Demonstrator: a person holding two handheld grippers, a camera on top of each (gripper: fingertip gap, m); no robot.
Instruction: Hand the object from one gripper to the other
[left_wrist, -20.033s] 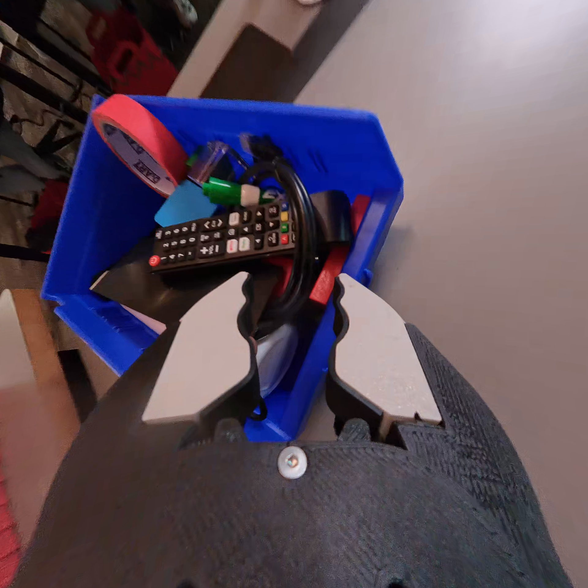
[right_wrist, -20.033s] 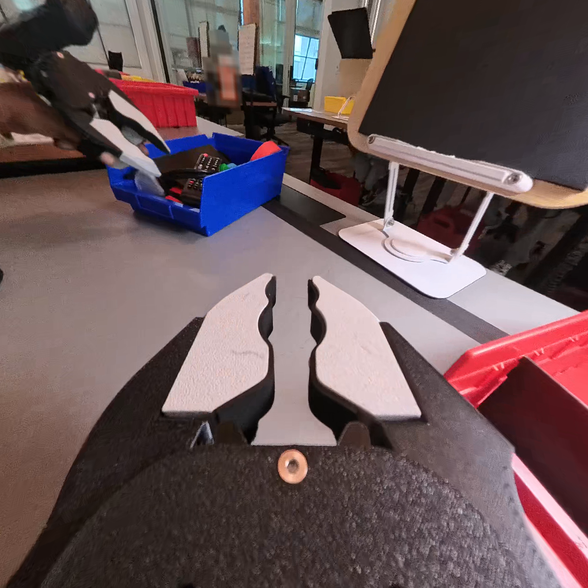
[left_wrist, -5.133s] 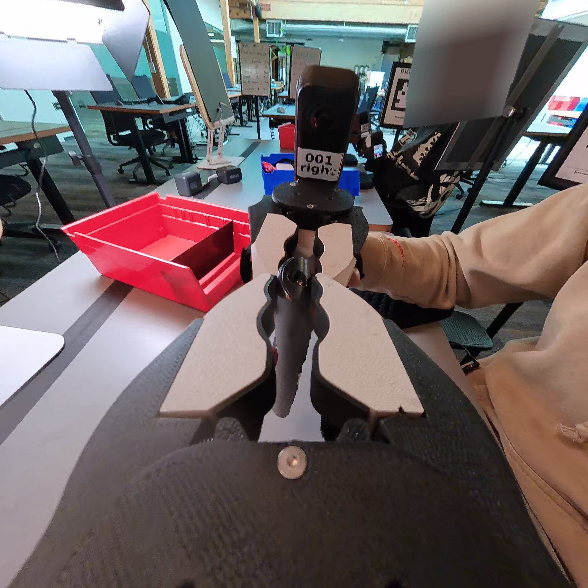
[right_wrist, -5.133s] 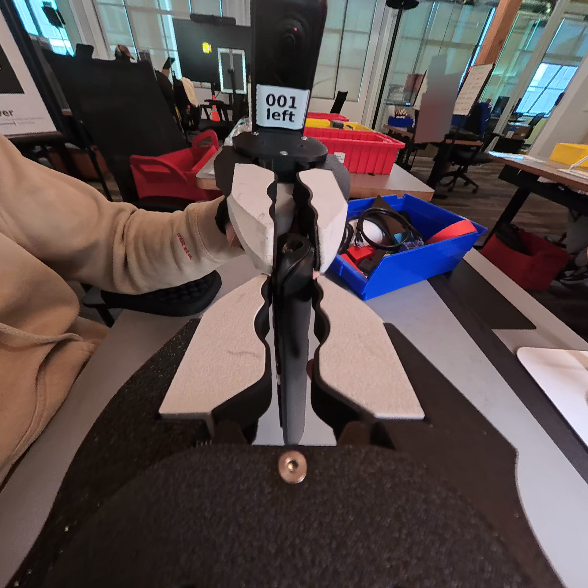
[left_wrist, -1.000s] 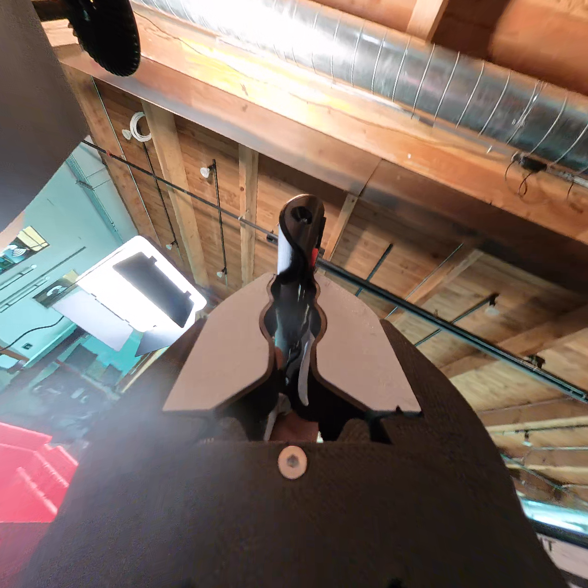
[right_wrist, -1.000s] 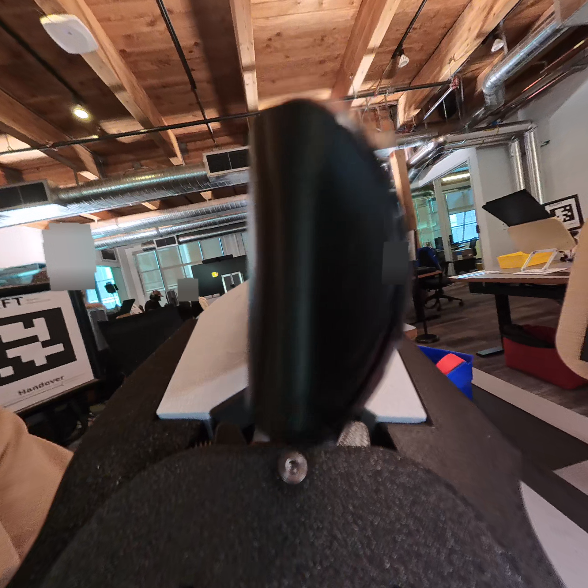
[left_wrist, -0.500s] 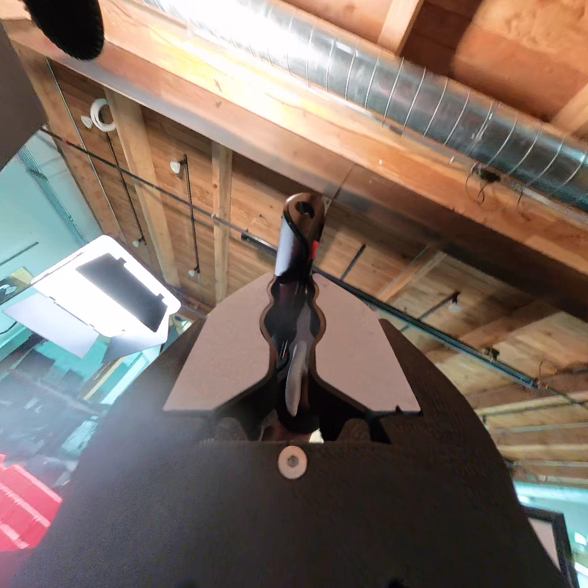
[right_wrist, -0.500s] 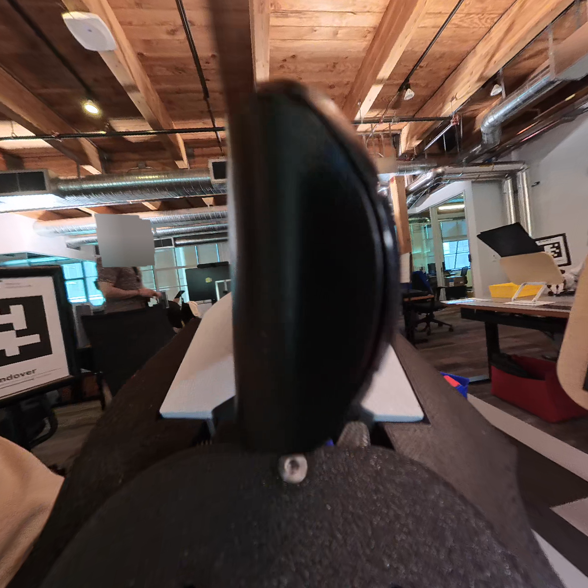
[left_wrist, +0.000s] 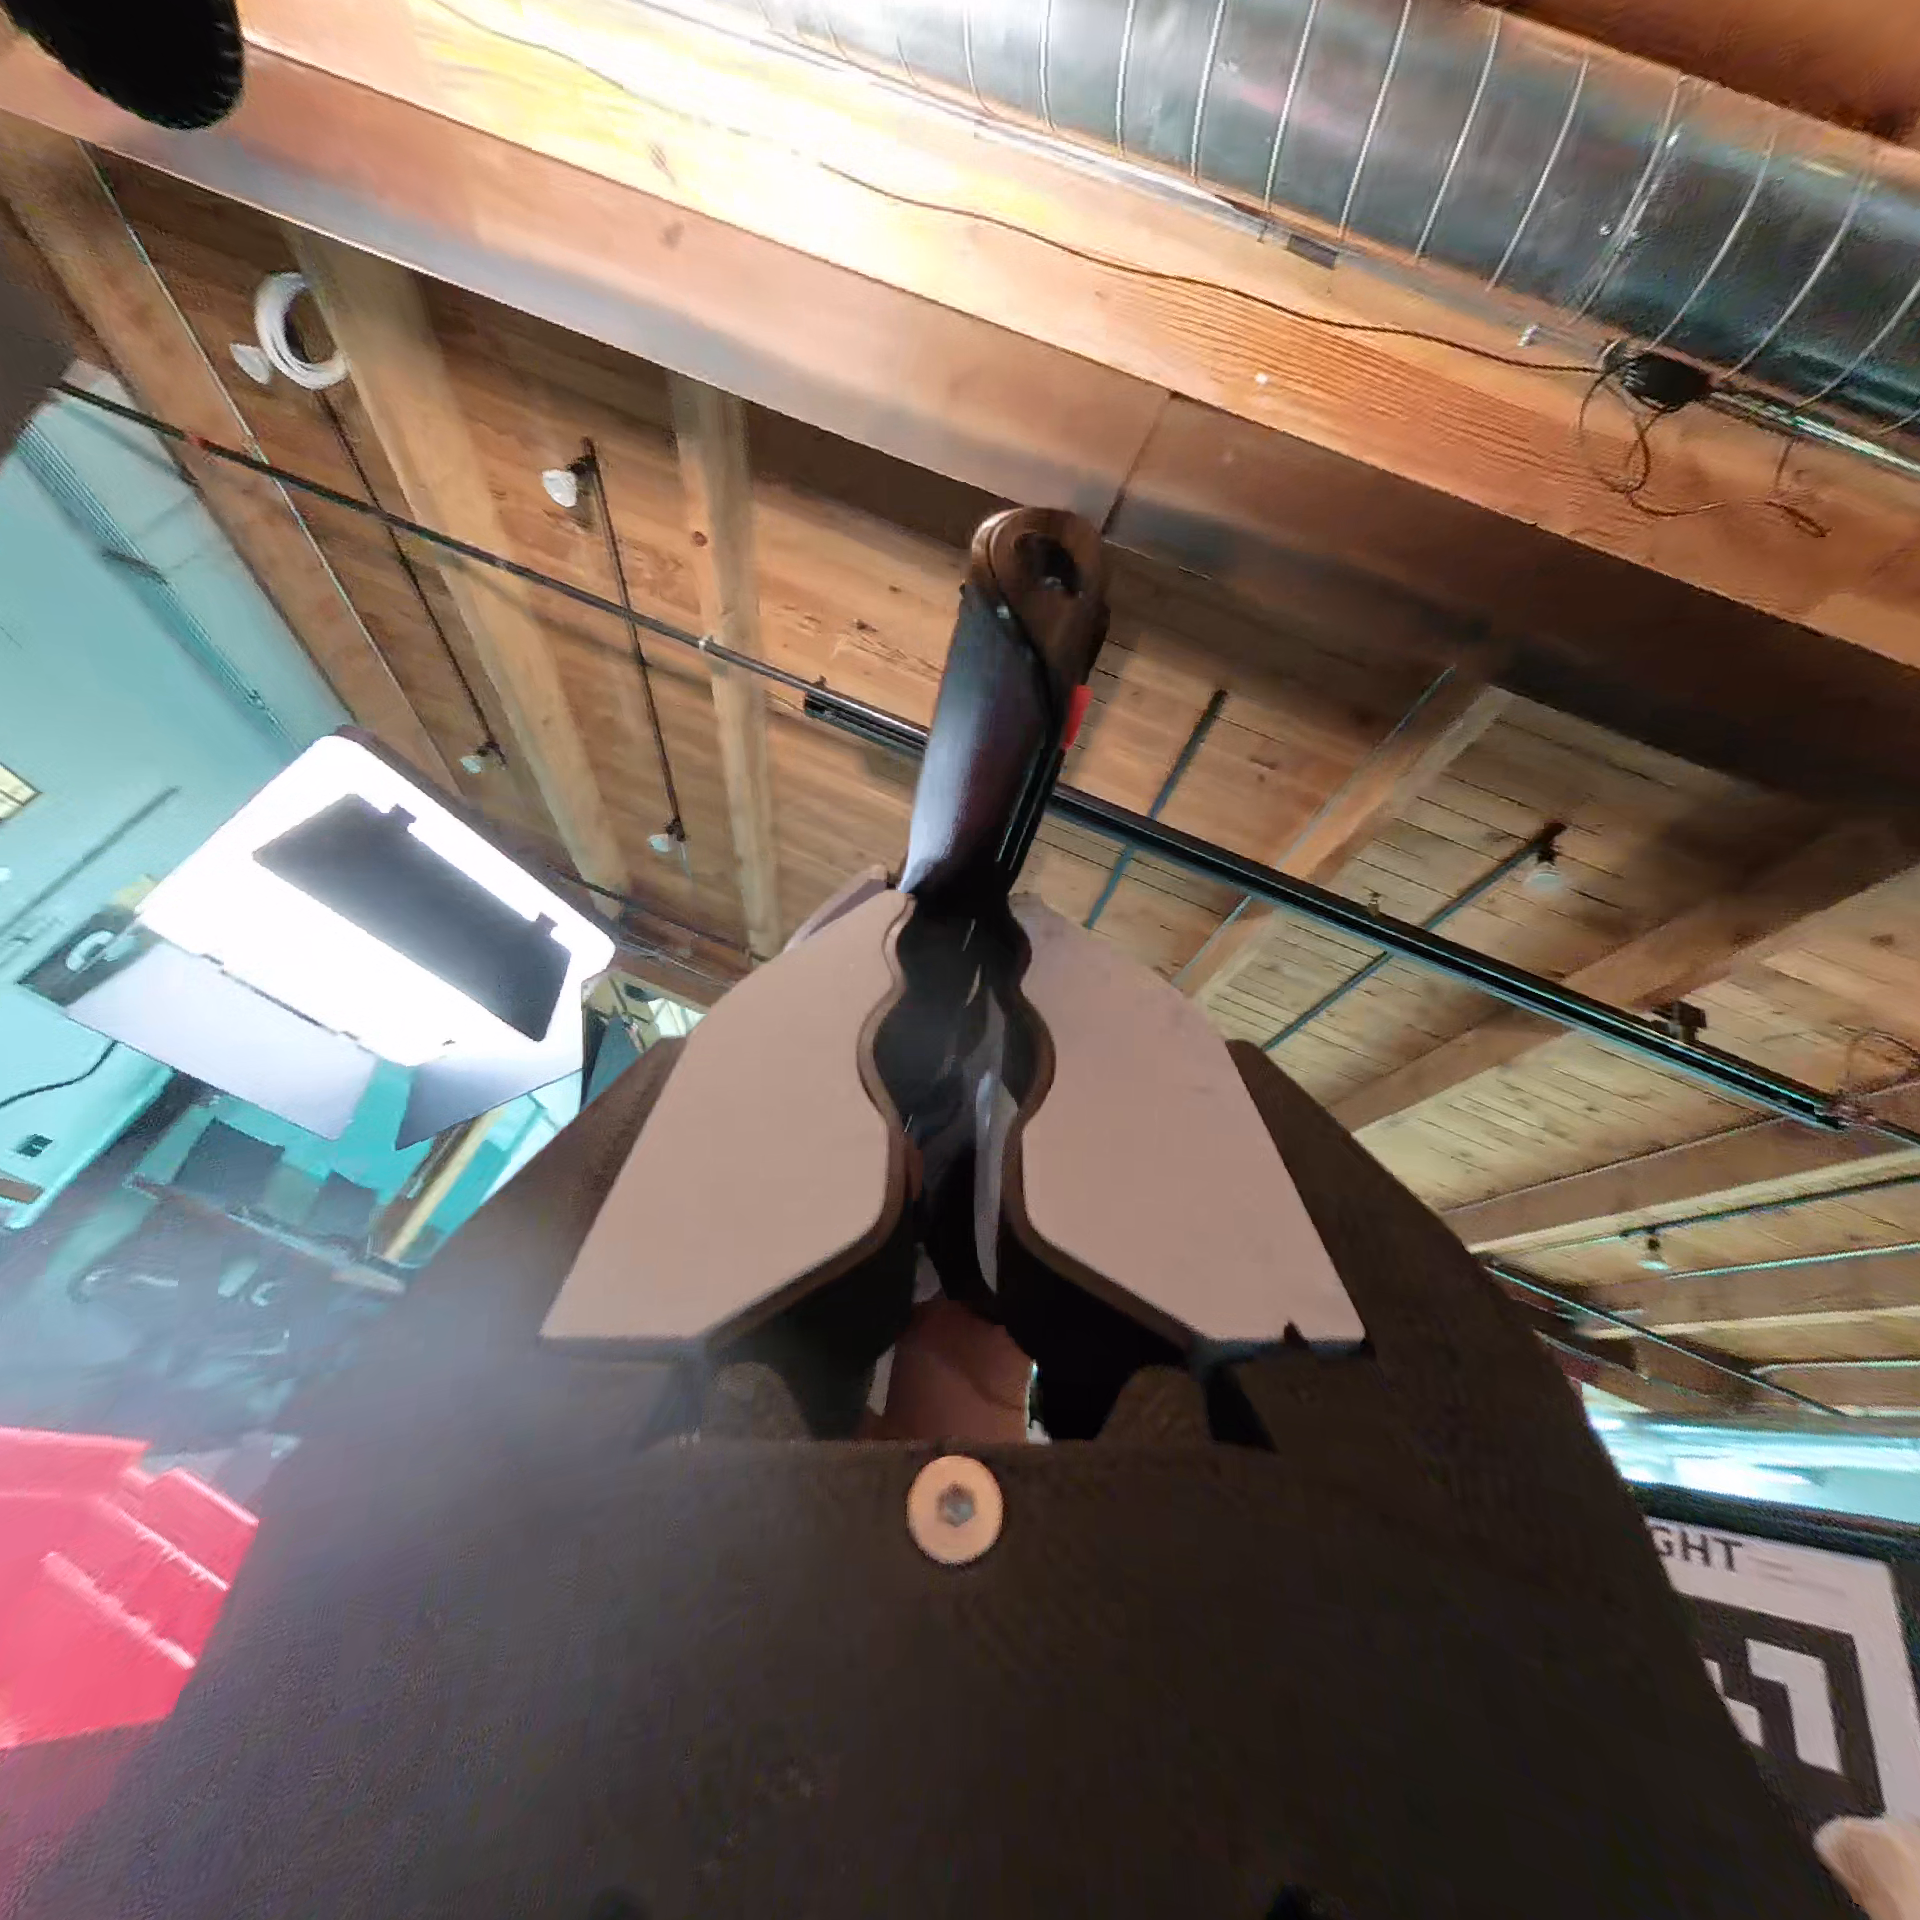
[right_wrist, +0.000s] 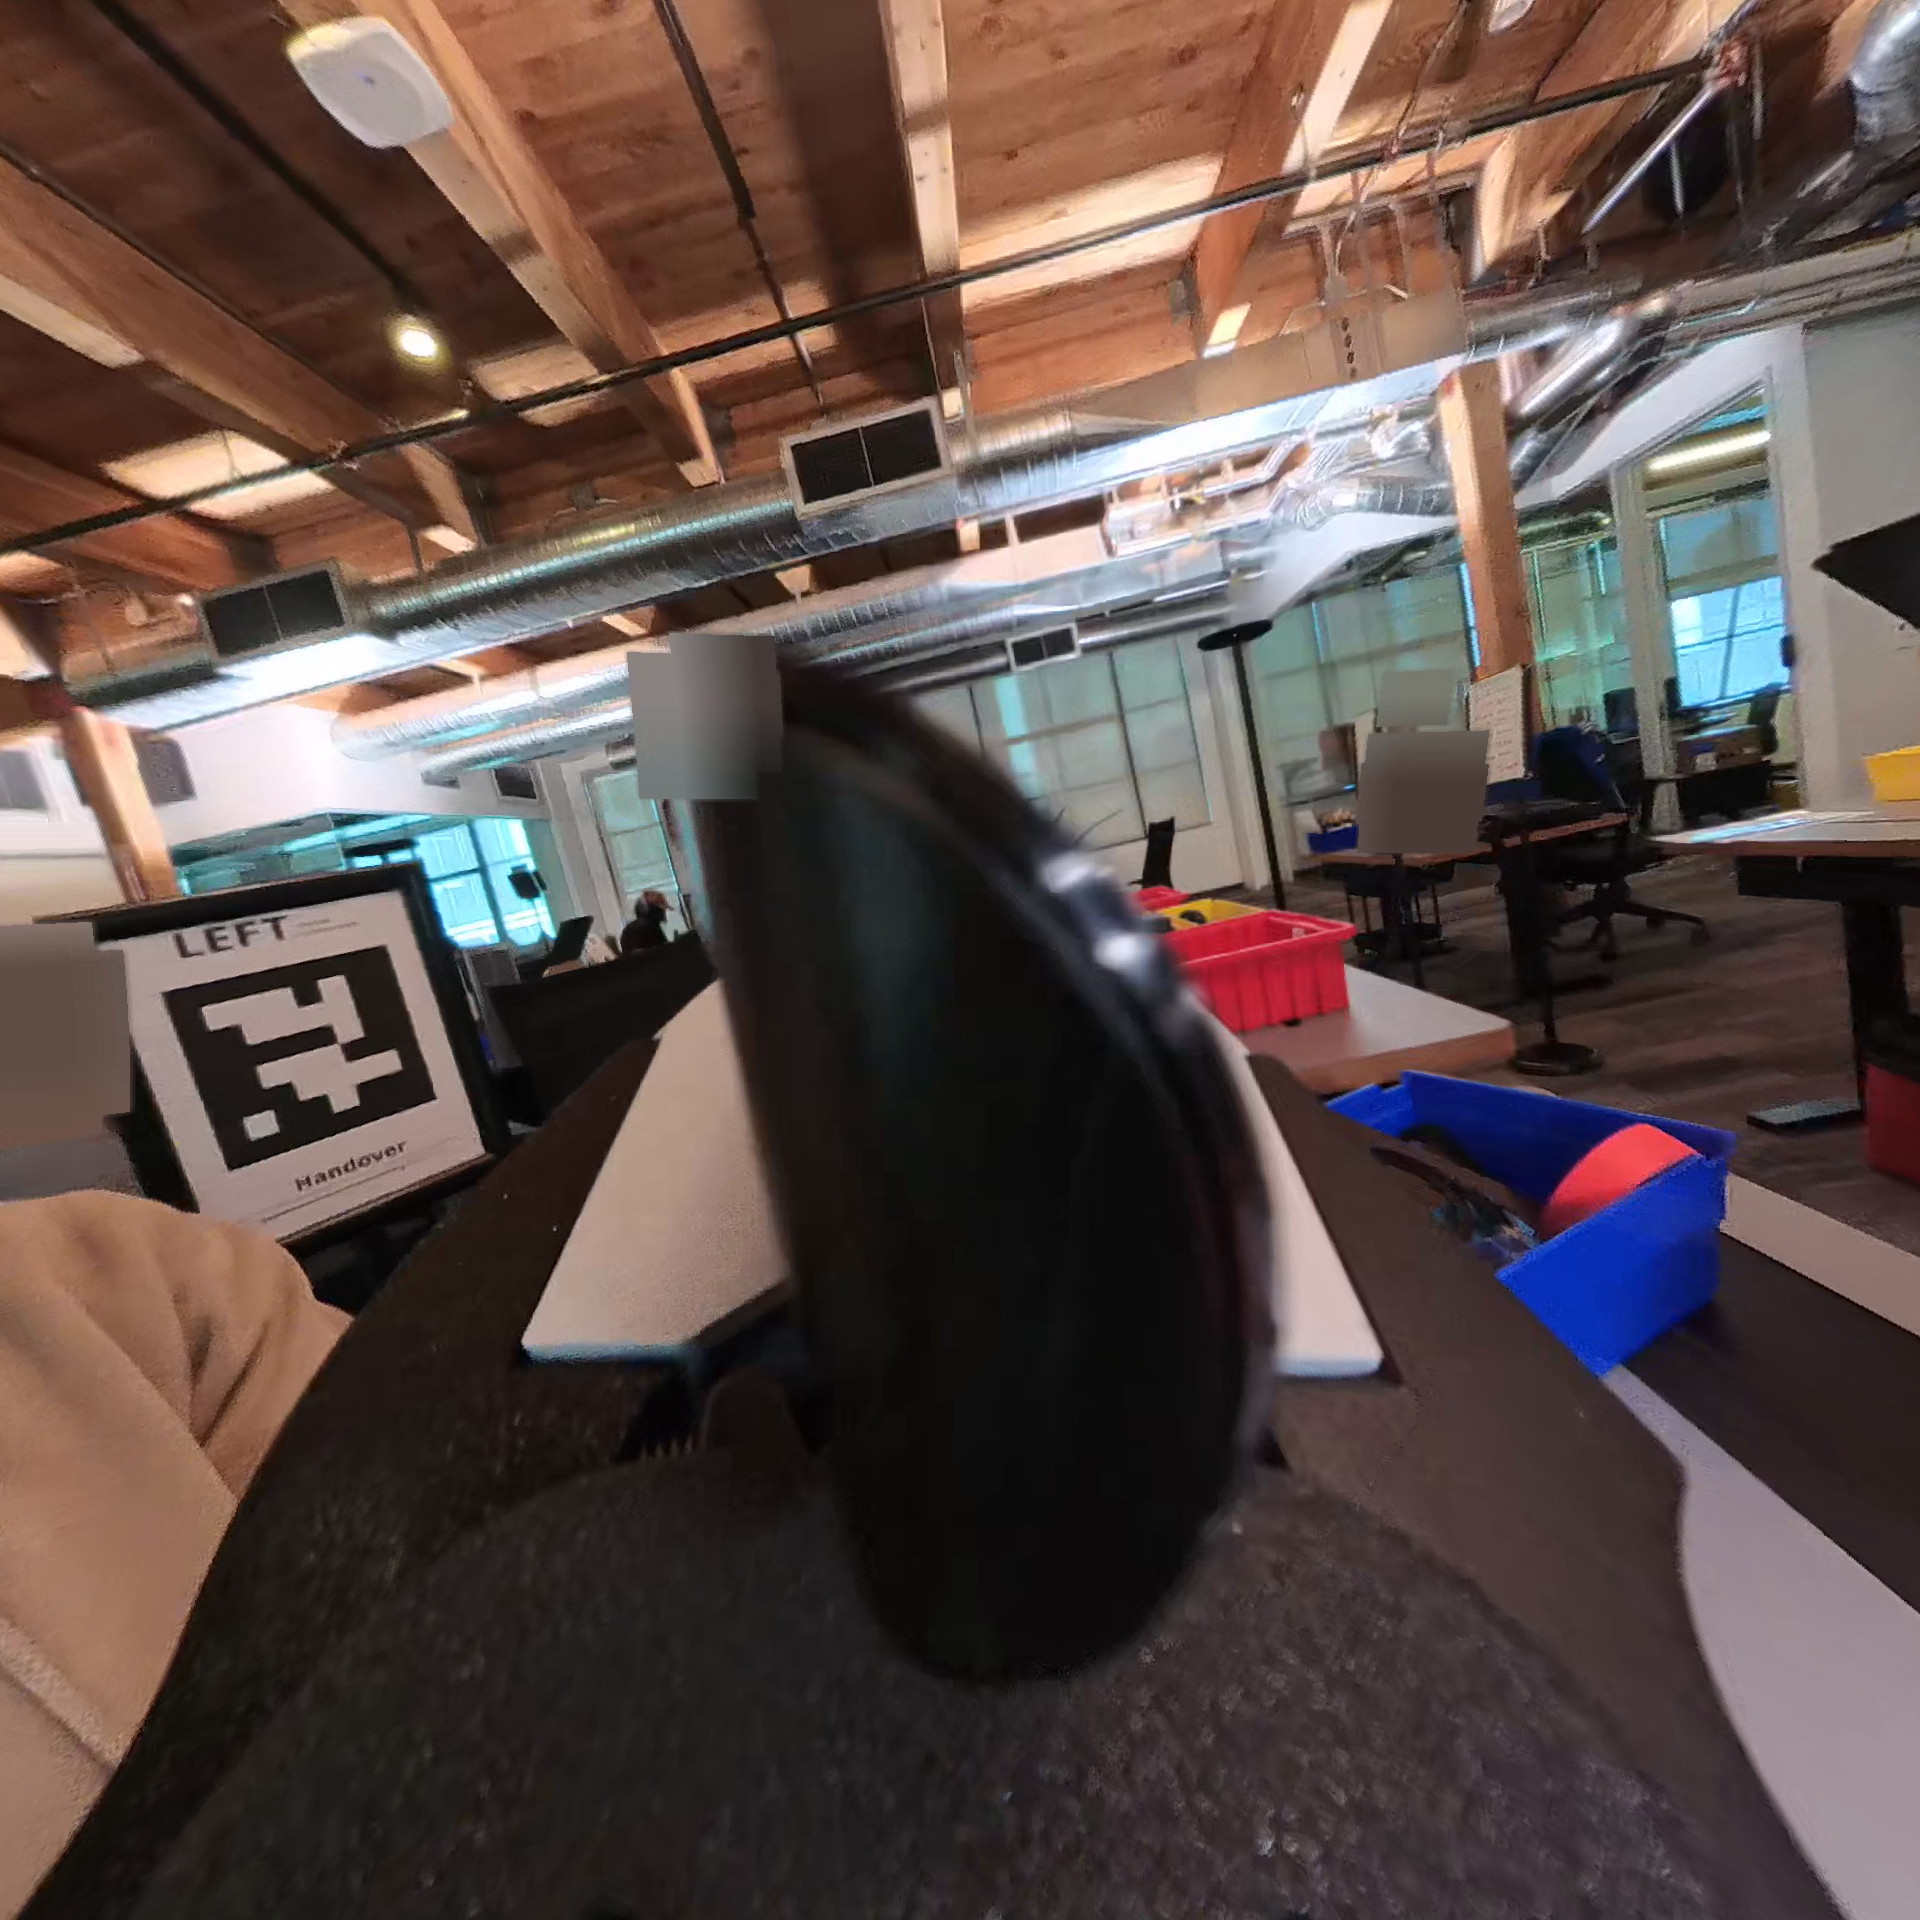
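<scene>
My left gripper (left_wrist: 961, 914) points up at the wooden ceiling and is shut on a slim black tool (left_wrist: 997, 727). Its handle end, with a hang hole and a small red mark, sticks out past the fingertips. A person's finger (left_wrist: 956, 1371) shows behind the jaws. In the right wrist view a large, blurred black rounded object (right_wrist: 997, 1247) leans right and fills the gap of my right gripper (right_wrist: 966, 997). It hides the fingertips; the white fingers (right_wrist: 665, 1195) flank it closely. I cannot tell whether both views show the same object.
A blue bin (right_wrist: 1621, 1278) holding a red tape roll (right_wrist: 1616, 1158) sits on the grey table at right. A red bin (right_wrist: 1268, 971) stands farther back. A framed marker sign (right_wrist: 301, 1049) and a beige sleeve (right_wrist: 125, 1403) are at left. Another red bin (left_wrist: 94, 1558) shows lower left. Both grippers' tips are close together, under 4 cm apart.
In the right wrist view the black object has tipped to the right and sunk lower; that view has swung towards the blue bin. In the left wrist view the handle reaches slightly farther out.
</scene>
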